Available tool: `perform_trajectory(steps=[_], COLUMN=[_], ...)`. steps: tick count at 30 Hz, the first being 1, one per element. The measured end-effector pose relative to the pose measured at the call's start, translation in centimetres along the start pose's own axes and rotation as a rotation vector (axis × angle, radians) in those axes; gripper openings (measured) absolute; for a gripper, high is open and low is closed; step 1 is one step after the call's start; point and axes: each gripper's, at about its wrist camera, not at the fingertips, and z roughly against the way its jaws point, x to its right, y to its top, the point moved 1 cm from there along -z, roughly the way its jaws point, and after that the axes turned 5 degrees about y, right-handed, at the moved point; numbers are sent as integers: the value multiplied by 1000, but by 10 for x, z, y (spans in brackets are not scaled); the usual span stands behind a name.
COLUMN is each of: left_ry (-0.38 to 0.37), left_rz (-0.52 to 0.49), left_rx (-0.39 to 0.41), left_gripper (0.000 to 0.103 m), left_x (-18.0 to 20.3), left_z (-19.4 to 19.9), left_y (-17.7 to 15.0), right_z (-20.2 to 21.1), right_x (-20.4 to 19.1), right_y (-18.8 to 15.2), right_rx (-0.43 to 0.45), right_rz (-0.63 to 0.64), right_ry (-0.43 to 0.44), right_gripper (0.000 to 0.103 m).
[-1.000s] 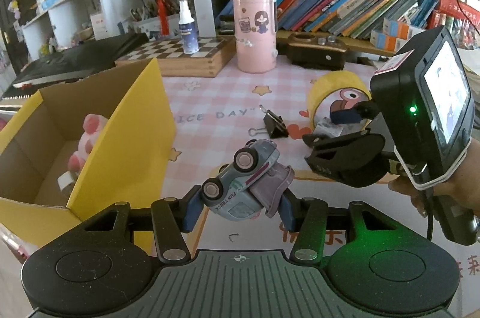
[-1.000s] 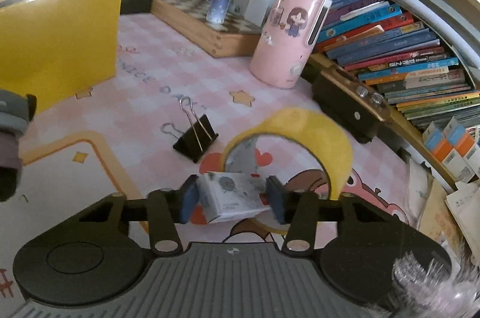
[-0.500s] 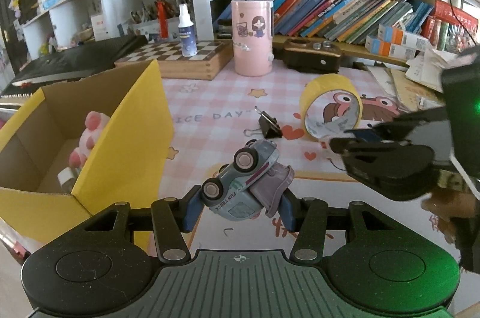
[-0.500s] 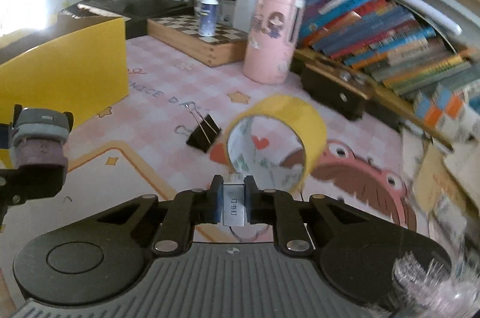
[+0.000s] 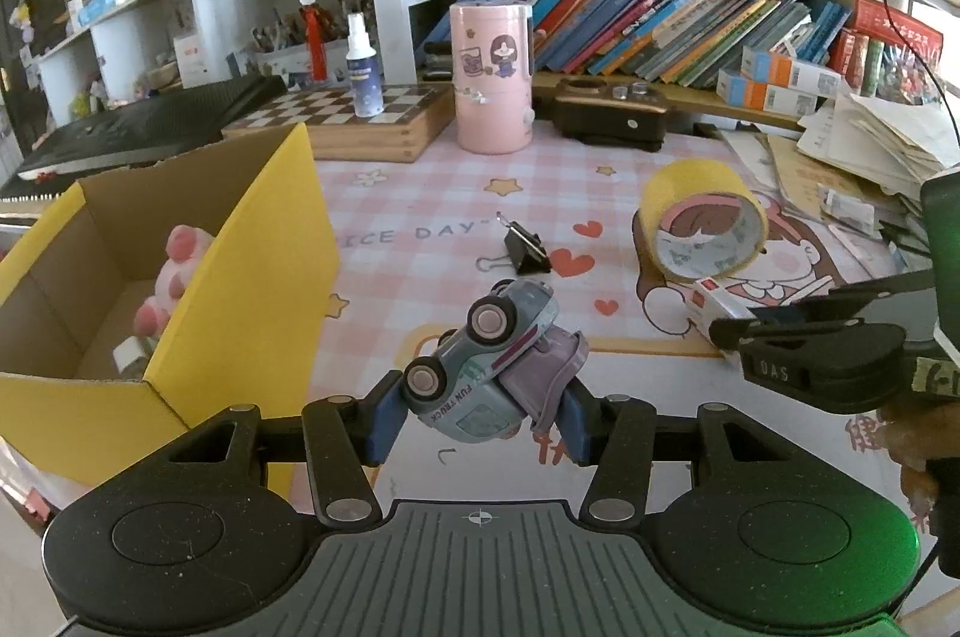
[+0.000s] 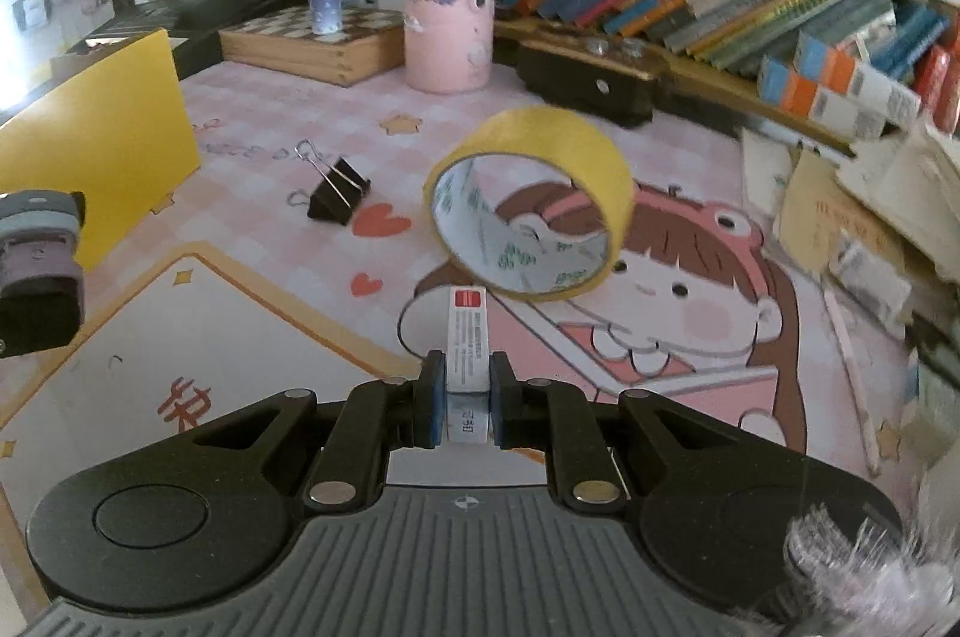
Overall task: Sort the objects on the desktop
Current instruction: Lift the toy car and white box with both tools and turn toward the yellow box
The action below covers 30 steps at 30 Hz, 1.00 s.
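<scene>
My left gripper (image 5: pixel 474 412) is shut on a grey-blue toy truck (image 5: pixel 480 367), held tilted above the mat, just right of the open yellow cardboard box (image 5: pixel 252 289). A pink plush toy (image 5: pixel 171 277) lies inside the box. My right gripper (image 6: pixel 468 397) is shut on a small white box with a red label (image 6: pixel 468 337), held above the mat in front of the yellow tape roll (image 6: pixel 534 217). The white box also shows in the left wrist view (image 5: pixel 714 304), held by the right gripper (image 5: pixel 744 325). A black binder clip (image 6: pixel 336 193) lies on the mat.
A pink cylinder holder (image 5: pixel 492 78), a chessboard box with a spray bottle (image 5: pixel 360 66) and a black case (image 5: pixel 606 114) stand at the back of the pink mat (image 6: pixel 252 325). Books line the shelf behind. Loose papers (image 5: pixel 864 156) pile at the right.
My right gripper has closed on the white box, lifted it and pulled back from the tape roll toward the near right. The left gripper with the truck has barely moved.
</scene>
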Motion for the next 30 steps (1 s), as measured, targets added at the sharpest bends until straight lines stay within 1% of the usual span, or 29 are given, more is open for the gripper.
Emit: perform_trajectory(steps=[8, 11, 17, 18, 20, 25, 30], left_ry=[7, 11, 8, 7, 3, -6, -26], left_rz=[1, 3, 2, 1, 1, 11, 16], left_rx=[0, 0, -1, -1, 0, 7, 20], left_gripper=[50, 50, 50, 50, 50, 50, 50], left_x=[1, 0, 0, 1, 1, 0, -2], left_z=[4, 4, 5, 4, 5, 5, 9], left_y=[-2, -3, -3, -3, -4, -5, -7], right_z=[-8, -11, -20, -21, -21, -9, 11], right_x=[4, 6, 5, 5, 4, -1, -8], right_y=[-3, -1, 6, 7, 9, 8, 8], right_rx=[-27, -24, -20, -21, -23, -16, -12], right_rz=[-9, -15, 9, 10, 13, 6, -41], right_ry=[3, 1, 4, 9, 9, 22, 47], right_gripper=[14, 16, 16, 14, 14, 14, 14])
